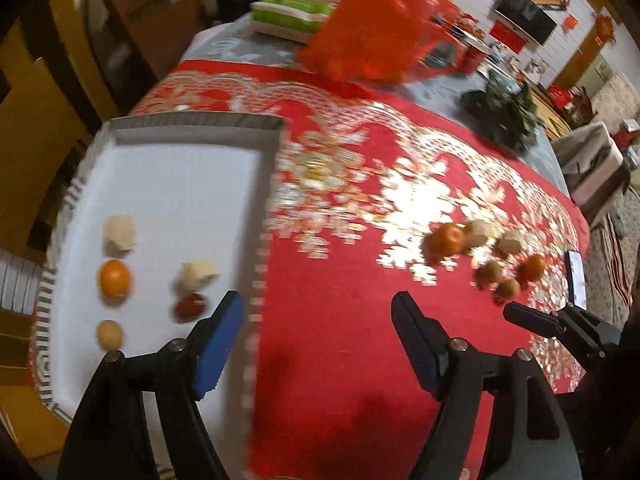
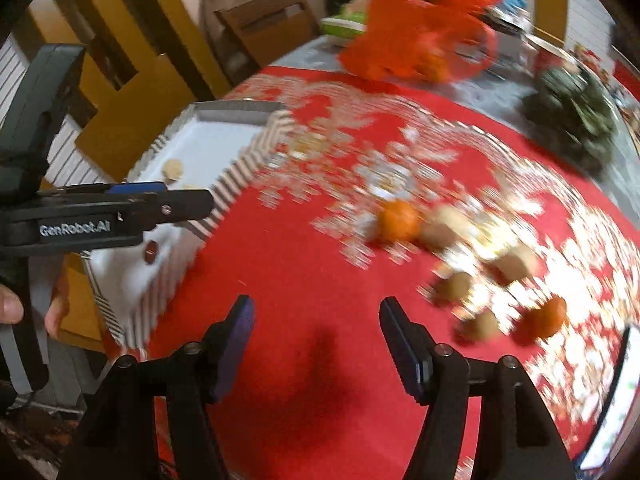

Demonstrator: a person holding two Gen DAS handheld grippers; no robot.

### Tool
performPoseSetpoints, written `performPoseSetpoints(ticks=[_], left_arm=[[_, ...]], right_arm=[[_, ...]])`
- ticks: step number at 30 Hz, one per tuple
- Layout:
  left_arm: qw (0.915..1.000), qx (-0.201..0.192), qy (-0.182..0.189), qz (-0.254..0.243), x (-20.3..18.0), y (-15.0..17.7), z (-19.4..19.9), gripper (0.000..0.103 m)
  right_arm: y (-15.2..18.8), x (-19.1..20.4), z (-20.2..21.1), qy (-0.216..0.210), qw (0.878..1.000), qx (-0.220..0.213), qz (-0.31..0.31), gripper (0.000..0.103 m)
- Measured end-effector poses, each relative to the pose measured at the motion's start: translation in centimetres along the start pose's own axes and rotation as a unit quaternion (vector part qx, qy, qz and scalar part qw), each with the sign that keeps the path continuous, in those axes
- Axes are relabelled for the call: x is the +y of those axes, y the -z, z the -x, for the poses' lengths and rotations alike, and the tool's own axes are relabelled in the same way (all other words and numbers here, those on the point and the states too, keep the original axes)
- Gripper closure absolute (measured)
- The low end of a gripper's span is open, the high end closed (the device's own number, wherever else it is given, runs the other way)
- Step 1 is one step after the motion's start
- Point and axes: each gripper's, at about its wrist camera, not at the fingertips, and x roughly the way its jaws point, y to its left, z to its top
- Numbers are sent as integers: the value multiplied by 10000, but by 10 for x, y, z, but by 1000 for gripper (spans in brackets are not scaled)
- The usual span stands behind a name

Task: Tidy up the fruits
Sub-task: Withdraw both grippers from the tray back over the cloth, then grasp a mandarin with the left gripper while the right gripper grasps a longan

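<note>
A white tray (image 1: pixel 168 168) with striped walls sits at the left of the red tablecloth and holds several fruits: an orange (image 1: pixel 115 278), two pale pieces, a red fruit (image 1: pixel 191 306) and a small tan one. My left gripper (image 1: pixel 318 344) is open and empty over the tray's right edge. A loose pile lies on the cloth at the right: oranges (image 2: pixel 400 220), pale pieces and brown fruits (image 2: pixel 458 286). My right gripper (image 2: pixel 316 346) is open and empty above bare cloth, left of the pile. The tray (image 2: pixel 236 176) shows at the left in the right wrist view.
A red mesh bag (image 1: pixel 372 32) with fruit and a green box (image 1: pixel 292 12) stand at the table's far side. A dark leafy bunch (image 1: pixel 504 120) lies at the far right. A phone (image 1: pixel 578 280) lies near the right edge. Wooden chairs stand behind the table.
</note>
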Motion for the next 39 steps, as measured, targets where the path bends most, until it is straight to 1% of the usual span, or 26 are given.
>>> performPoseSetpoints(ticks=[6,13,20,26,39], left_arm=[[9996,89,126,-236,-44,-8,-20,28],[9983,199,151,-527,-78,-21,-51,28],[9971,295,130,-693,-94,-27,-70,28],[9961,355,227,-776,-98,-31,-81,28],[9950,357,99,-924,-109,-40,-96,28]], right_arm=[[24,-46,15,184,9990,33,-412,33],[33,-73,29,242,9974,-120,-671,33],[37,-86,32,309,9964,-116,-783,33],[40,-93,31,274,9959,-101,-858,33],[34,-97,25,232,9961,-73,-851,32]])
